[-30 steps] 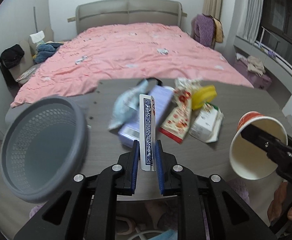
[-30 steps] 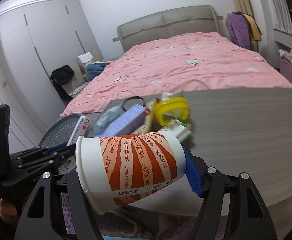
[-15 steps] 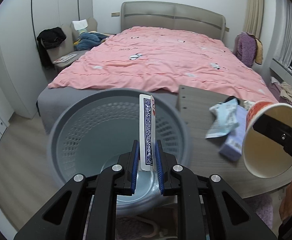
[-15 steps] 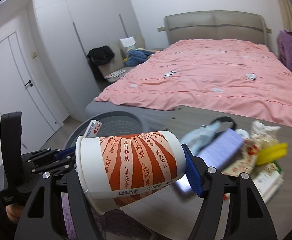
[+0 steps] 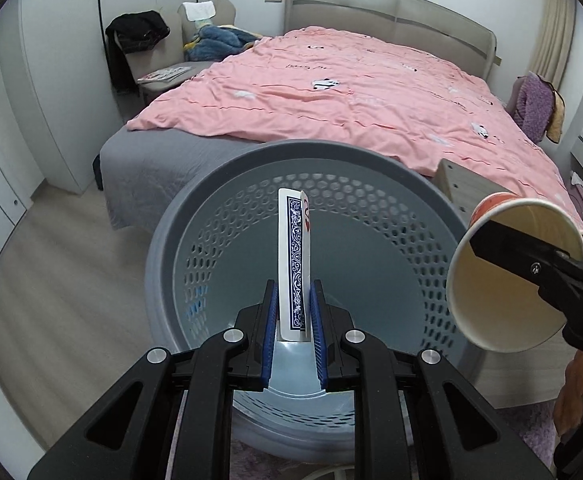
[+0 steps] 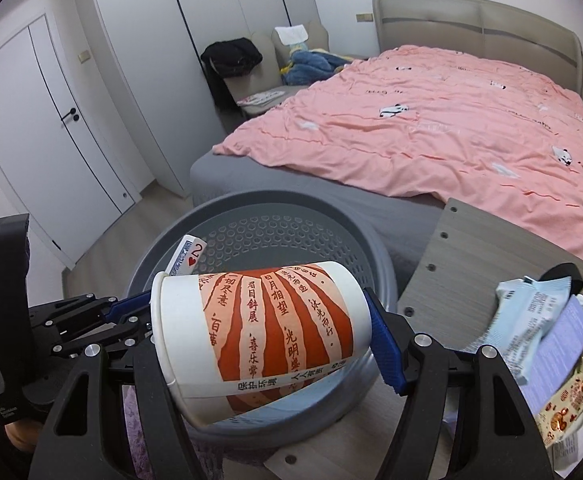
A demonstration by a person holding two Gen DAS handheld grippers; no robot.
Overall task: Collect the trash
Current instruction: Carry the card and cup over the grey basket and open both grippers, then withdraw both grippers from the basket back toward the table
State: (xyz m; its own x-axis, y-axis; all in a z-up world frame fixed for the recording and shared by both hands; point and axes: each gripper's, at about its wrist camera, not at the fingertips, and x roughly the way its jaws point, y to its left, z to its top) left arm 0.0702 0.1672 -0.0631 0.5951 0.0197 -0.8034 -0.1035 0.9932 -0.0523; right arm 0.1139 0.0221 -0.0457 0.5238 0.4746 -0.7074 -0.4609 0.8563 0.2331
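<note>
My left gripper (image 5: 294, 316) is pinched nearly closed on a blue-backed playing card (image 5: 293, 264), upright over the grey perforated plastic basket (image 5: 227, 216). My right gripper (image 6: 263, 336) clamps a sideways orange-striped paper cup (image 6: 263, 328), apparently above the basket's rim.

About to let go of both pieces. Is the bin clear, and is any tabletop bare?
The grey basket looks empty: bare floor and perforated walls under the playing card and beside the paper cup. The table is bare at its bin-side corner; wrappers crowd its right side.
</note>
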